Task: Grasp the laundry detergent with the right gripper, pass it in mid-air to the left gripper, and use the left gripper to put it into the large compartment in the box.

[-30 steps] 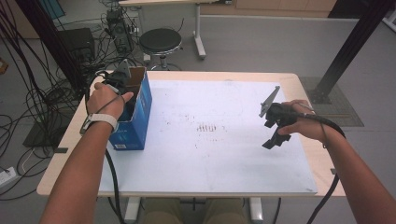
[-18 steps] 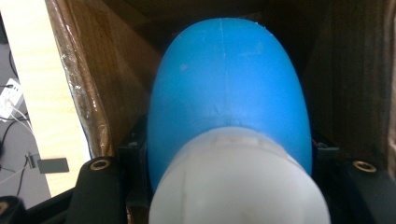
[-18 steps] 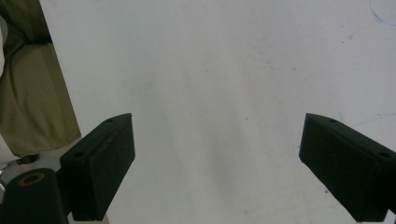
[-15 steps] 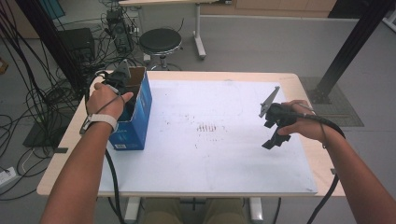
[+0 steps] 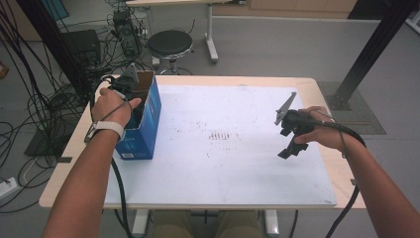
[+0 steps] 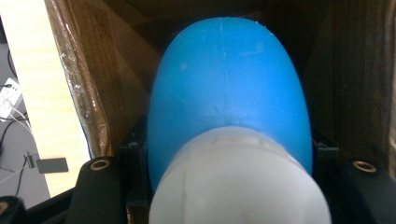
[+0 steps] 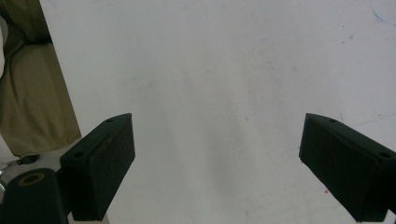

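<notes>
High view: the left gripper (image 5: pixel 130 94) sits inside the blue box (image 5: pixel 143 134) at the table's (image 5: pixel 64 163) left edge, clamped on a blue-and-white bottle (image 6: pixel 229 93) hemmed in by cardboard walls. The right gripper (image 5: pixel 292 134) hangs open above the bare white mat (image 5: pixel 223 163), well apart. A stool (image 5: pixel 170 43) stands beyond.

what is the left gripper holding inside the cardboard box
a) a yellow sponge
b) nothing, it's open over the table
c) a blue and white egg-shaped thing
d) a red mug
c: in the left gripper view the left gripper is shut on a blue and white egg-shaped thing between the brown walls of the box.
</notes>
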`<action>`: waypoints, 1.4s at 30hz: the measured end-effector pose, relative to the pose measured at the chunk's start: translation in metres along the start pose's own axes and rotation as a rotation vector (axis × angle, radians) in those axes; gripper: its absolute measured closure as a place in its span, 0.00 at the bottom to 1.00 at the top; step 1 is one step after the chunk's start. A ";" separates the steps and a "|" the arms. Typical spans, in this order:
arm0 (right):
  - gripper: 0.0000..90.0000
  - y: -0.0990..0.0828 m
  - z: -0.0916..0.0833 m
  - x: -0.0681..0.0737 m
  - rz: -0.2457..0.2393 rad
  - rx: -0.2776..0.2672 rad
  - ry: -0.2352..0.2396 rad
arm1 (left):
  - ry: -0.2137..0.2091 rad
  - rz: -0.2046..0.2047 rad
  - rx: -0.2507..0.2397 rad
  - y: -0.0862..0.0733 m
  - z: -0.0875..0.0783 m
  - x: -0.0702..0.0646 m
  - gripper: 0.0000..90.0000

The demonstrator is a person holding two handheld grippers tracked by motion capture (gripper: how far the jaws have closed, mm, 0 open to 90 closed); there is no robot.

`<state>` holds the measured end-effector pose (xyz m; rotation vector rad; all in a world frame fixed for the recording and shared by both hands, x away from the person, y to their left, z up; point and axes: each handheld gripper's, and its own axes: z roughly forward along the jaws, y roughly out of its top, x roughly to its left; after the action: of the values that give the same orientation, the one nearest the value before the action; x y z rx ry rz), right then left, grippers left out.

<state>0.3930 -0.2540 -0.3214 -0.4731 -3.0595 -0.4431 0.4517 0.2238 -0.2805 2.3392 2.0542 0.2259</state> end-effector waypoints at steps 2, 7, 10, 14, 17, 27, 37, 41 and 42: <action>0.12 0.000 0.000 0.000 0.001 0.000 -0.001 | 0.000 0.001 0.000 0.000 0.000 0.000 0.41; 0.12 0.000 0.000 0.000 0.002 -0.001 0.001 | -0.001 0.002 -0.001 0.000 0.000 0.000 0.41; 0.12 0.000 0.000 0.001 0.007 0.000 0.002 | -0.002 0.002 -0.001 0.000 0.000 0.000 0.41; 0.12 -0.001 0.000 0.001 0.005 -0.001 0.001 | -0.003 0.002 -0.002 0.000 0.000 0.001 0.41; 0.12 -0.001 0.000 0.001 0.007 -0.001 0.001 | -0.003 0.006 -0.002 0.000 0.000 0.001 0.41; 0.12 -0.001 -0.001 0.001 0.004 0.000 0.001 | -0.005 0.008 -0.007 -0.001 0.000 0.001 0.41; 0.12 -0.001 0.001 0.001 0.005 0.003 0.004 | -0.005 0.012 -0.017 -0.001 0.000 0.001 0.41; 0.11 -0.001 0.001 0.001 0.005 0.004 0.006 | -0.009 0.014 -0.026 -0.001 -0.001 0.000 0.39; 0.11 -0.001 0.001 0.001 0.005 0.005 0.007 | -0.010 0.012 -0.031 -0.001 -0.001 0.000 0.39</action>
<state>0.3916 -0.2544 -0.3225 -0.4781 -3.0517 -0.4363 0.4503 0.2237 -0.2795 2.3300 2.0177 0.2438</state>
